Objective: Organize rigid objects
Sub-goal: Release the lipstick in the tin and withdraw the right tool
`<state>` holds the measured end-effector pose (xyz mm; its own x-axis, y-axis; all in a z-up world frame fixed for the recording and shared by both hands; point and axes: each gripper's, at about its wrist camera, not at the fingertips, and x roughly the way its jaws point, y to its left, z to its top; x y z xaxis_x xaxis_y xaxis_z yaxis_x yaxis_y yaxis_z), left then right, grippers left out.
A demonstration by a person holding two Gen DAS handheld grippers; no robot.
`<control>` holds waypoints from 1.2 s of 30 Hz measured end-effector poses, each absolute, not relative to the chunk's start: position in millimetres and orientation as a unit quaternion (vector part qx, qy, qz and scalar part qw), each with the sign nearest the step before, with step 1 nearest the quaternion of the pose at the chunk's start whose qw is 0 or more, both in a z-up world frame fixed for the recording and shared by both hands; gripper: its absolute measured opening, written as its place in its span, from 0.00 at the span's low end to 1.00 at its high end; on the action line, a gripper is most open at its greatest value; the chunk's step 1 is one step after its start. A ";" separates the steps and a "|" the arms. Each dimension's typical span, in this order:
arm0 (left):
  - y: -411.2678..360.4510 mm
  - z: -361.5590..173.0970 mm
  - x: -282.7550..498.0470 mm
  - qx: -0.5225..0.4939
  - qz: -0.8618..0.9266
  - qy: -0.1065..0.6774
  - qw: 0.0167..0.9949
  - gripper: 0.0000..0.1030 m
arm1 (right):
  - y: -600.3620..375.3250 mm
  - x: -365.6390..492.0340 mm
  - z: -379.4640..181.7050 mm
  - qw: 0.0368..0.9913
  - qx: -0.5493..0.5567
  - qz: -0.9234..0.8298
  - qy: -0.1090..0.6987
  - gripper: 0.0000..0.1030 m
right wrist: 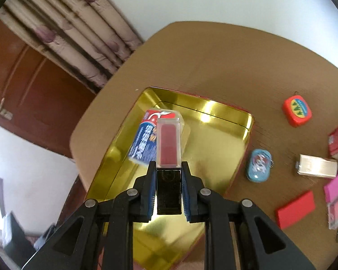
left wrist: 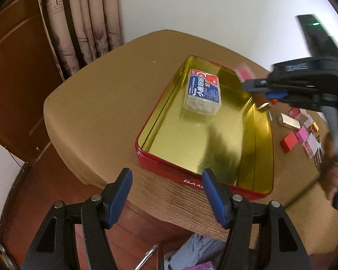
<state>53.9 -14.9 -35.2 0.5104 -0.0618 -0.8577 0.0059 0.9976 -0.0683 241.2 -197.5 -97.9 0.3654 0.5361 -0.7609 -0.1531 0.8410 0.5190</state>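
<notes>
A red tin with a gold inside [left wrist: 216,144] lies open on the round table; it also shows in the right wrist view [right wrist: 214,148]. A clear box with a blue and red label [left wrist: 202,92] lies in its far end, also seen in the right wrist view [right wrist: 144,141]. My right gripper [right wrist: 169,168] is shut on a lipstick with a black base and clear red top [right wrist: 169,148], held above the tin. In the left wrist view it [left wrist: 281,85] hovers over the tin's right rim. My left gripper [left wrist: 166,175] is open and empty at the tin's near edge.
Right of the tin lie a blue oval case [right wrist: 259,165], an orange-red tape measure [right wrist: 297,112], a silver box [right wrist: 316,166], a flat red box [right wrist: 295,209], pink boxes [right wrist: 336,191] and a red pack [right wrist: 336,142]. Curtains [left wrist: 83,22] and a wooden door [left wrist: 13,72] stand behind the table.
</notes>
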 end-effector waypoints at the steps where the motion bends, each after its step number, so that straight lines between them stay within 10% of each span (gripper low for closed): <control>1: -14.5 -35.1 54.0 -0.026 -0.016 0.493 0.870 0.64 | -195.4 244.4 -101.5 0.805 0.185 0.208 0.523 0.18; 24: -15.4 -34.7 52.4 -0.010 -0.010 0.487 0.873 0.64 | -204.1 246.6 -97.0 0.840 0.187 0.160 0.484 0.27; 36: -31.0 -23.3 39.2 0.025 0.000 0.464 0.886 0.64 | -338.3 49.0 -54.3 0.968 0.110 -0.019 0.225 0.94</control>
<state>39.2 -31.0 -23.3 0.5700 0.0242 -0.8213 0.0225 0.9987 0.0450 49.0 -338.3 -54.3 0.8978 0.0117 -0.4402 0.0869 0.9753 0.2033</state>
